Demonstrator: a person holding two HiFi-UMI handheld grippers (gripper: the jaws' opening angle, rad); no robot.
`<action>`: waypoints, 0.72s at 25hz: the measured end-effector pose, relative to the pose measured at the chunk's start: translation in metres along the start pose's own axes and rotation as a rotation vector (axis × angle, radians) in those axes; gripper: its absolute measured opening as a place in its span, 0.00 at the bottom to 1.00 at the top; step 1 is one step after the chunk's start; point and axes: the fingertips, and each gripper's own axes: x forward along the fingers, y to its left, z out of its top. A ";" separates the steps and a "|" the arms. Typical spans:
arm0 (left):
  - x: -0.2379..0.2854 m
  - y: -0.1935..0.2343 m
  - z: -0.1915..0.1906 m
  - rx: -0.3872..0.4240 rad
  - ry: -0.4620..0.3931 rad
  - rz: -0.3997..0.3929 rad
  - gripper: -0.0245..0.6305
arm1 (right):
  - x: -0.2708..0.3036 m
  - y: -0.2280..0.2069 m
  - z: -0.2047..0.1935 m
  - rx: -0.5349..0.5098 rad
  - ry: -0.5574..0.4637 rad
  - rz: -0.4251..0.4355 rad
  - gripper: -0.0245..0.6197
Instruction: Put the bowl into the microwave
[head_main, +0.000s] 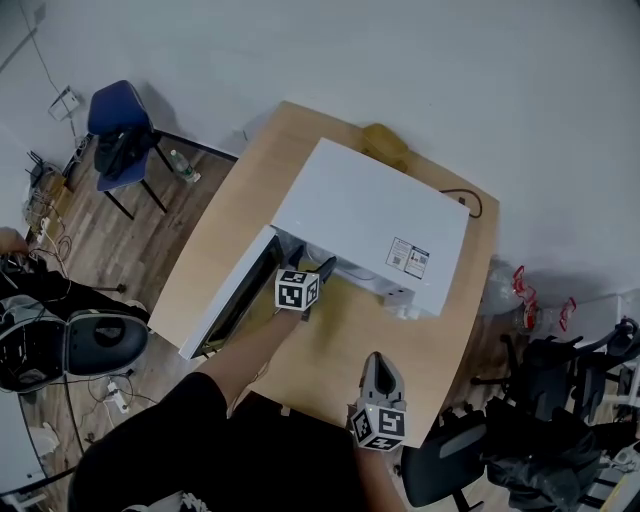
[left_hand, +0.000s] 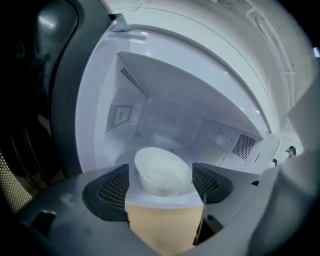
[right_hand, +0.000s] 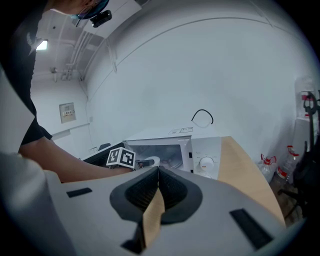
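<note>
Since the door (head_main: 232, 295) stands swung open at the left of the microwave (head_main: 375, 220), its cavity is free to reach, and the left gripper (head_main: 322, 268) is at its mouth. Its jaws are spread wide with the white bowl (left_hand: 162, 172) between their pads, apparently gripped by its sides just over the microwave's front sill. The bowl looks empty, and I see nothing else inside the microwave. In front of the microwave, well apart from it, the right gripper (head_main: 381, 372) waits over the table (head_main: 400, 340), jaws pressed together on nothing, likely kept clear.

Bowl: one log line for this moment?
left gripper: holds bowl | bowl: at open microwave mouth | right gripper: jaws shut, empty
</note>
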 end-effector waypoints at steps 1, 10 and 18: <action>0.002 0.000 -0.002 0.009 0.015 -0.001 0.59 | 0.000 -0.002 -0.001 0.007 0.000 -0.005 0.13; 0.012 -0.005 -0.016 0.041 0.073 -0.002 0.59 | -0.002 -0.010 -0.008 0.017 0.018 -0.012 0.13; 0.026 -0.009 -0.012 0.054 0.082 -0.003 0.59 | 0.003 -0.018 -0.009 0.003 0.026 -0.008 0.13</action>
